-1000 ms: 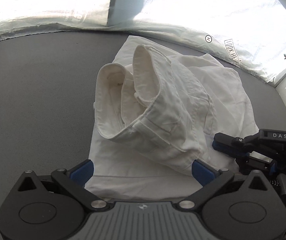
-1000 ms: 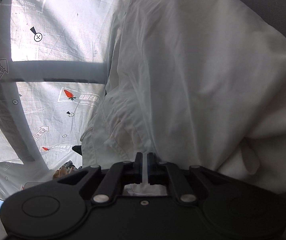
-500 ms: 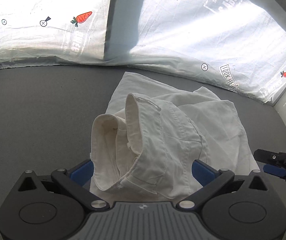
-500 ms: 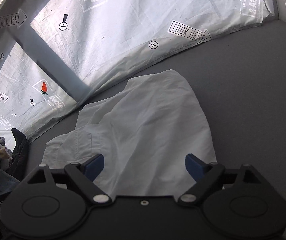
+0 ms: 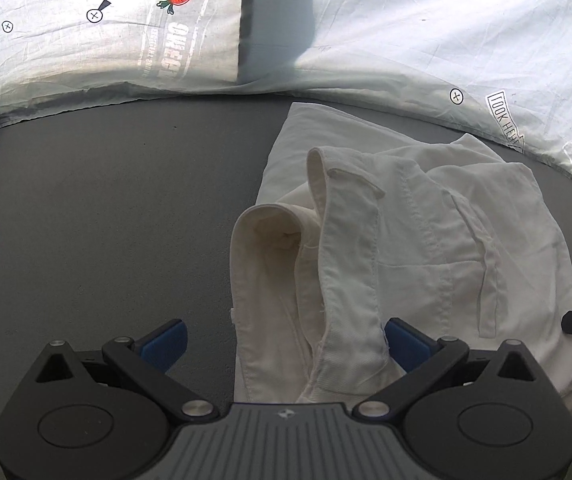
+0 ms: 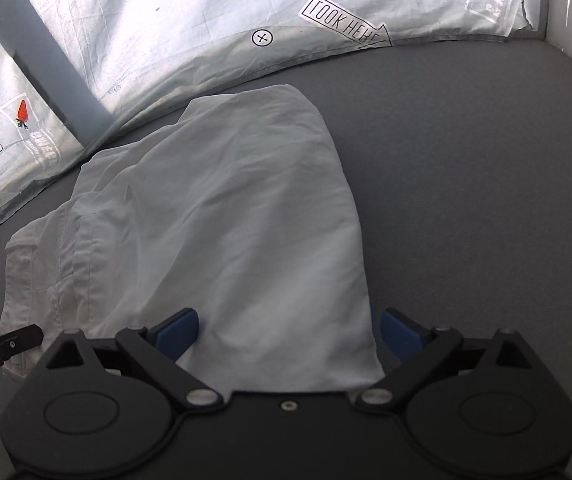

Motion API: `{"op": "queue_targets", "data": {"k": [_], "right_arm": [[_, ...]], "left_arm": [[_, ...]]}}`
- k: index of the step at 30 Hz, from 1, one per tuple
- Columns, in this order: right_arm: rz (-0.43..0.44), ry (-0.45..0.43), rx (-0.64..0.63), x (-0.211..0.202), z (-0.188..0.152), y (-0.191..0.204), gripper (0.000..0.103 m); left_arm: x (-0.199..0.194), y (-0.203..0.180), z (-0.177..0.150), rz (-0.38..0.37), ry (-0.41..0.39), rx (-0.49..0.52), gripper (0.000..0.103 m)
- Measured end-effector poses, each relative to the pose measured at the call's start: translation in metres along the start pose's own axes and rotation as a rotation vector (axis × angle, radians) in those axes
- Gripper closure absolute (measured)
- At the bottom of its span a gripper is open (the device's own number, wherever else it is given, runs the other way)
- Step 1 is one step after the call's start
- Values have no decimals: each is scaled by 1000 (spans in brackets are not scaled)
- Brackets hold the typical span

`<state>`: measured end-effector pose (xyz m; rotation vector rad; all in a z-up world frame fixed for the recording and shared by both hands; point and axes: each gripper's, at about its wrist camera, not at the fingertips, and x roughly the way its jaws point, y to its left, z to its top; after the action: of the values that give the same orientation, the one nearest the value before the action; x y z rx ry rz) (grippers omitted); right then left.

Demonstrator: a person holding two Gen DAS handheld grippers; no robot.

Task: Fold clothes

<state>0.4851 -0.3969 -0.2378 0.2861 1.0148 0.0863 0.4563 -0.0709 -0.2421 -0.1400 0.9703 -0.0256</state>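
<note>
Grey tabletop (image 5: 106, 240) holds white trousers (image 5: 425, 248) folded over once, waistband bunched up. Left gripper (image 5: 286, 338) hovers spread wide astride the waistband; right gripper (image 6: 287, 330) is opening, gripping nothing. Further folding and smoothing likely remain.

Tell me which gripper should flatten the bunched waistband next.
Left, probably. The left gripper is open with the raised waistband between its fingers; the right gripper, jaws opening, sits over the trousers' flat end.
</note>
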Motion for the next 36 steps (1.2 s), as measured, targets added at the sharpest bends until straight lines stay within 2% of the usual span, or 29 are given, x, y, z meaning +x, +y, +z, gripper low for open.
{"op": "queue_targets", "data": {"k": [8,12,15,17,19,20,21,22,23,24,25,26,28,31,36], "right_arm": [[5,24,-85,14,12,6,0],[33,51,-110,26,26,4,0],[47,60,-104,37,36,2,0],[59,73,-88,45,43,1,0],[78,88,-51,49,46,-1,1],[89,95,-29,51,47,-2,5],[102,98,-15,50,48,-3,10],[117,96,-11,48,49,-2,16],[132,90,-15,43,49,-1,31],[145,73,-25,36,48,0,51],[156,51,-33,29,46,0,62],[169,30,-35,22,45,0,79],[201,-10,-24,9,44,-1,87],[262,-67,-9,-16,48,-3,92],[297,-176,-92,-66,53,0,93]], "left_arm": [[27,30,-8,-159,11,-120,0],[27,31,-9,-191,2,-111,0],[27,28,-11,-199,-11,-134,1],[29,25,-9,-239,-8,-150,1],[30,20,-7,-277,-4,-161,8],[29,15,-5,-263,-7,-155,11],[24,12,-5,-255,-18,-140,22],[20,9,-5,-247,-29,-128,39],[12,9,-6,-242,-47,-130,48],[7,10,-6,-244,-58,-142,61],[0,10,-5,-254,-74,-159,70],[-7,8,-2,-262,-93,-171,73],[-22,-5,5,-267,-130,-140,84],[-48,-32,17,-293,-191,-76,86],[-86,-112,33,-413,-263,79,87]]}}
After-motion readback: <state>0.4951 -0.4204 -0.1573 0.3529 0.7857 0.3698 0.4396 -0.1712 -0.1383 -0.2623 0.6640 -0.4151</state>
